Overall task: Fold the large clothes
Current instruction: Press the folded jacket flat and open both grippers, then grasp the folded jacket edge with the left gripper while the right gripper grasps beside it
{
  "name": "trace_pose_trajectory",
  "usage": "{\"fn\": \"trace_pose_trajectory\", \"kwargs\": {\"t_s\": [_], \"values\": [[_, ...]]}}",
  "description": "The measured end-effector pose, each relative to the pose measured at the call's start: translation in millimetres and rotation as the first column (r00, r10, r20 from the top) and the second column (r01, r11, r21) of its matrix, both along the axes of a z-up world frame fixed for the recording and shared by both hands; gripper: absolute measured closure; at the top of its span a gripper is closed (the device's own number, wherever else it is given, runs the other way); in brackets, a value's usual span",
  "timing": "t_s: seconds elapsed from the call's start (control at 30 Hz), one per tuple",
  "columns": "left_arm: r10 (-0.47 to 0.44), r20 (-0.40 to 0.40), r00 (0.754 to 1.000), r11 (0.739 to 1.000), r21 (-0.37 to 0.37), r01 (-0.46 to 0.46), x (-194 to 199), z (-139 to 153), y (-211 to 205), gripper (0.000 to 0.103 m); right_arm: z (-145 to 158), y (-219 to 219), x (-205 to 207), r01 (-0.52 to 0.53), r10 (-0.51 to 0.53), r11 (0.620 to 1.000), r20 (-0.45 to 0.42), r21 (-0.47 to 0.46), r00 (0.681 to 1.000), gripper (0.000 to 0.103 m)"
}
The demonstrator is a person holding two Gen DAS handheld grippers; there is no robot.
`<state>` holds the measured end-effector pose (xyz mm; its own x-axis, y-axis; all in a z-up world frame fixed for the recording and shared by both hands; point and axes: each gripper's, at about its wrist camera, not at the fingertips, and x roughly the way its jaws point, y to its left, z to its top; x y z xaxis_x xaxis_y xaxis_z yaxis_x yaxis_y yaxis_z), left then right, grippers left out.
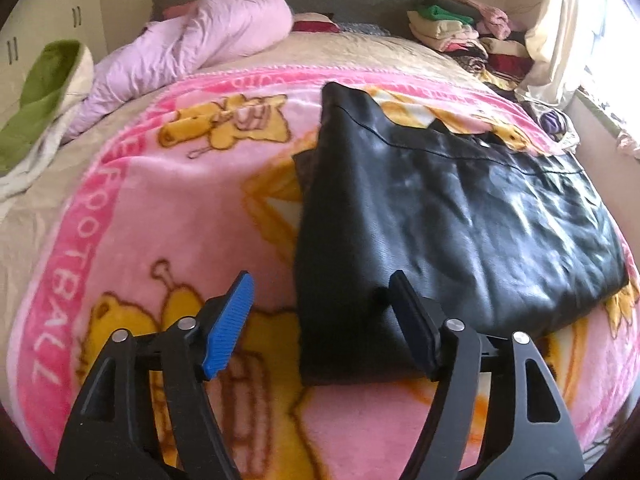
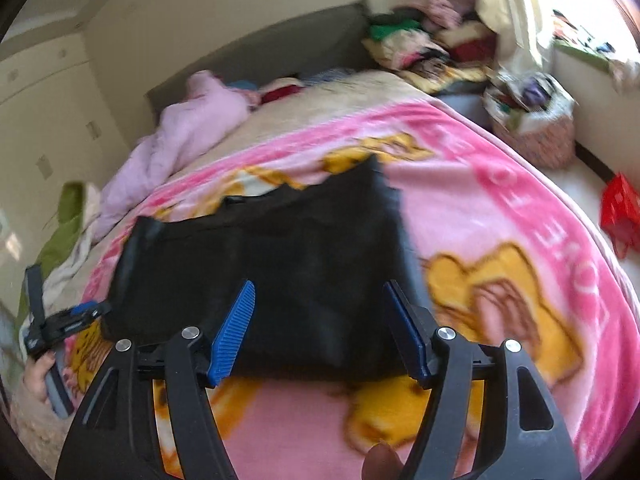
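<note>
Covering most of the bed, the pink cartoon blanket (image 1: 168,216) serves as the folding surface, and behind it a crumpled lilac duvet (image 1: 192,40) lies near the headboard, with a stack of folded clothes (image 1: 460,32) in the far corner by the window. On the blanket, a little to the side of the window, lies the black garment (image 1: 452,216), which looks like smooth, slightly shiny fabric. It is already a compact, nearly rectangular packet with several layers visible at its near edge, so I judge that the main folds are done. What remains, as far as I can tell, is perhaps one more fold or some smoothing, and then moving it to the stack; the far edge is still a bit uneven, with one corner sticking out. The left gripper (image 1: 322,320) hovers over the near left corner of the garment with its fingers wide apart; the right-hand finger is over the cloth, but I cannot tell whether it touches. The right gripper (image 2: 320,328) is above the near edge of the same garment, also with its fingers spread and holding nothing. The right wrist view is blurred, so small details there are uncertain.
</note>
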<state>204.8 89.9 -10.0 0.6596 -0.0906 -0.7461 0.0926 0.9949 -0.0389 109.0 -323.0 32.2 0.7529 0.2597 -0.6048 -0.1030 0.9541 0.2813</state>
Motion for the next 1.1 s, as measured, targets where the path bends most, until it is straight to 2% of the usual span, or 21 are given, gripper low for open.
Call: {"fn": "trace_pose_trajectory", "kwargs": {"t_s": [0.2, 0.4, 0.53, 0.77, 0.97, 1.1], "values": [[0.054, 0.012, 0.998, 0.999, 0.003, -0.054, 0.8, 4.3, 12.4, 0.021, 5.2, 63.9, 9.0, -0.150, 0.150, 0.989, 0.015, -0.002, 0.989, 0.038], [0.086, 0.009, 0.996, 0.996, -0.012, -0.086, 2.7, 3.8, 20.7, 0.013, -3.9, 126.8, 19.5, -0.265, 0.265, 0.964, -0.004, -0.028, 0.964, 0.038], [0.095, 0.004, 0.996, 0.995, -0.015, -0.094, 5.8, 2.3, 23.3, 0.013, -13.2, 159.9, 19.3, -0.291, 0.290, 0.953, -0.021, -0.080, 0.957, 0.038], [0.084, -0.016, 0.996, 0.996, -0.025, -0.084, 17.1, -1.0, 21.7, 0.013, -31.5, 186.3, 15.7, -0.313, 0.308, 0.939, -0.059, -0.145, 0.950, 0.038], [0.075, -0.031, 0.997, 0.997, -0.031, -0.076, 38.8, 0.7, 12.8, 0.013, -42.8, 187.1, 25.5, -0.317, 0.307, 0.938, -0.091, -0.139, 0.947, 0.039], [0.067, -0.052, 0.996, 0.995, -0.075, -0.071, 64.0, 2.9, 2.8, 0.013, -52.0, 186.5, 32.0, -0.325, 0.309, 0.936, -0.124, -0.136, 0.943, 0.040]]}}
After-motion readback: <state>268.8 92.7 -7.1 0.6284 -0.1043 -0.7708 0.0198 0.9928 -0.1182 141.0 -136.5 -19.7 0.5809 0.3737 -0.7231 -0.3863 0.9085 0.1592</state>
